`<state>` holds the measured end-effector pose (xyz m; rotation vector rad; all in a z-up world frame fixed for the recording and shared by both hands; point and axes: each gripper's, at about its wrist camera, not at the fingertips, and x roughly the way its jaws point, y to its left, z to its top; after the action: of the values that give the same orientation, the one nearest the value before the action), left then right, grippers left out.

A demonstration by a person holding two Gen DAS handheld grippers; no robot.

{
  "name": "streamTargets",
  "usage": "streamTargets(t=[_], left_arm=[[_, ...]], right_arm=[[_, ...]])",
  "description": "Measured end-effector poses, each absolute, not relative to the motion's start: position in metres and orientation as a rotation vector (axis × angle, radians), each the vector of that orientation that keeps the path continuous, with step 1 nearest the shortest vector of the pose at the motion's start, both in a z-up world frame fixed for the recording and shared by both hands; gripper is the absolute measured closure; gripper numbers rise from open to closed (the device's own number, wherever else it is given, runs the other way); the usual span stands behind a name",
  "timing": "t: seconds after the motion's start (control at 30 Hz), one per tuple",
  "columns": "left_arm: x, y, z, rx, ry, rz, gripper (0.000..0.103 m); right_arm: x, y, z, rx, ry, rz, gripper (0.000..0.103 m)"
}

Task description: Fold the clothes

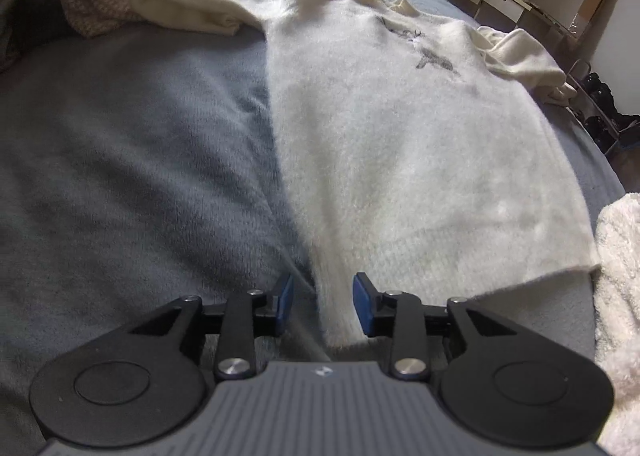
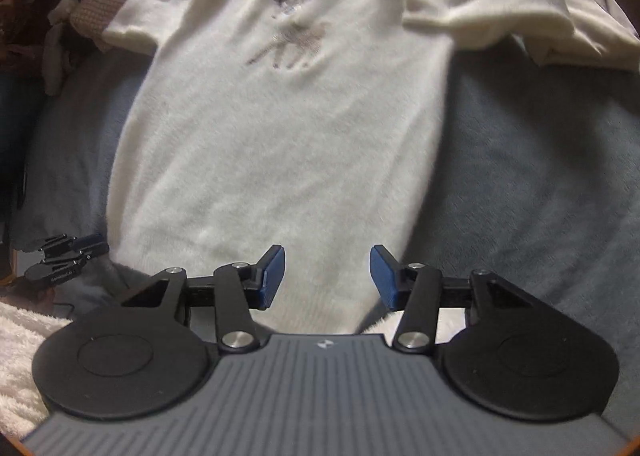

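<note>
The bed [image 2: 540, 176], under a grey blanket, carries a white fuzzy sweater [image 2: 280, 136] spread flat, collar at the far end; it looks soft, light and limp, best pinched at hem corners or sleeves; the left gripper [image 1: 323, 306] and right gripper [image 2: 327, 278] hover over the hem, jaws apart, holding nothing.

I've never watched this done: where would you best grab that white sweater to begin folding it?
Probably by a sleeve end. The white sweater lies flat, front up, on the grey blanket, both sleeves spread sideways. Come from above at the crumpled right sleeve, whose raised folds give the right gripper something to pinch.
</note>
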<state>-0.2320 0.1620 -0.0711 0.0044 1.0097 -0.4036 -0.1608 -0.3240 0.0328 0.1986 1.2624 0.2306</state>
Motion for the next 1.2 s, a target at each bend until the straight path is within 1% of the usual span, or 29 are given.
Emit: streamTargets(t=[0.03, 0.07, 0.13, 0.2, 0.27, 0.33, 0.37, 0.43, 0.53, 0.63, 0.67, 0.7, 0.77, 0.87, 0.93, 0.97, 1.03, 1.07, 1.13, 1.2], left_arm=[[-0.23, 0.159, -0.067, 0.016, 0.989, -0.402, 0.066], [-0.229, 0.155, -0.064, 0.026, 0.969, -0.402, 0.066], [-0.228, 0.15, -0.058, 0.028, 0.946, -0.405, 0.066], [-0.228, 0.149, -0.056, 0.015, 0.937, -0.402, 0.064], [-0.226, 0.151, -0.056, -0.012, 0.941, -0.394, 0.063], [-0.219, 0.153, -0.057, -0.035, 0.94, -0.383, 0.063], [-0.214, 0.153, -0.057, -0.034, 0.939, -0.377, 0.063], [-0.199, 0.152, -0.055, -0.013, 0.942, -0.359, 0.063], [-0.171, 0.152, -0.043, 0.01, 0.946, -0.323, 0.062], [-0.132, 0.155, -0.026, -0.012, 0.942, -0.27, 0.059], [-0.119, 0.157, -0.02, -0.019, 0.94, -0.252, 0.055], [-0.106, 0.158, -0.016, -0.032, 0.935, -0.232, 0.046], [-0.081, 0.162, -0.013, -0.104, 0.897, -0.172, 0.036], [-0.046, 0.169, -0.02, -0.254, 0.85, -0.11, 0.035], [-0.025, 0.176, -0.03, -0.364, 0.817, -0.082, 0.033], [-0.015, 0.181, -0.037, -0.417, 0.801, -0.069, 0.032], [0.003, 0.193, -0.049, -0.518, 0.783, -0.025, 0.032], [0.011, 0.199, -0.055, -0.568, 0.774, -0.002, 0.032], [0.024, 0.216, -0.065, -0.651, 0.749, 0.051, 0.032], [0.033, 0.235, -0.071, -0.713, 0.714, 0.099, 0.032]], right_arm=[[-0.155, -0.314, 0.025, 0.217, 1.256, 0.258, 0.062], [-0.15, -0.304, 0.015, 0.234, 1.261, 0.286, 0.068], [-0.144, -0.287, -0.014, 0.263, 1.304, 0.328, 0.074], [-0.148, -0.279, -0.045, 0.262, 1.392, 0.303, 0.074], [-0.161, -0.287, -0.075, 0.281, 1.529, 0.238, 0.074], [-0.172, -0.299, -0.085, 0.32, 1.607, 0.196, 0.077], [-0.173, -0.302, -0.081, 0.329, 1.6, 0.194, 0.077], [-0.165, -0.302, -0.056, 0.312, 1.504, 0.22, 0.077], [-0.143, -0.289, -0.015, 0.236, 1.293, 0.297, 0.075], [-0.115, -0.266, 0.005, 0.165, 1.089, 0.398, 0.075], [-0.106, -0.26, 0.006, 0.159, 1.032, 0.432, 0.075], [-0.097, -0.253, 0.002, 0.165, 0.979, 0.456, 0.075], [-0.08, -0.239, -0.013, 0.182, 0.89, 0.455, 0.075], [-0.063, -0.225, -0.055, 0.179, 0.829, 0.377, 0.075], [-0.058, -0.216, -0.091, 0.12, 0.884, 0.321, 0.076], [-0.061, -0.212, -0.101, 0.07, 0.879, 0.317, 0.076], [-0.075, -0.201, -0.108, -0.044, 0.803, 0.333, 0.075], [-0.076, -0.198, -0.107, -0.083, 0.794, 0.332, 0.075], [-0.076, -0.196, -0.108, -0.084, 0.792, 0.316, 0.074], [-0.074, -0.198, -0.113, -0.028, 0.786, 0.299, 0.072]])
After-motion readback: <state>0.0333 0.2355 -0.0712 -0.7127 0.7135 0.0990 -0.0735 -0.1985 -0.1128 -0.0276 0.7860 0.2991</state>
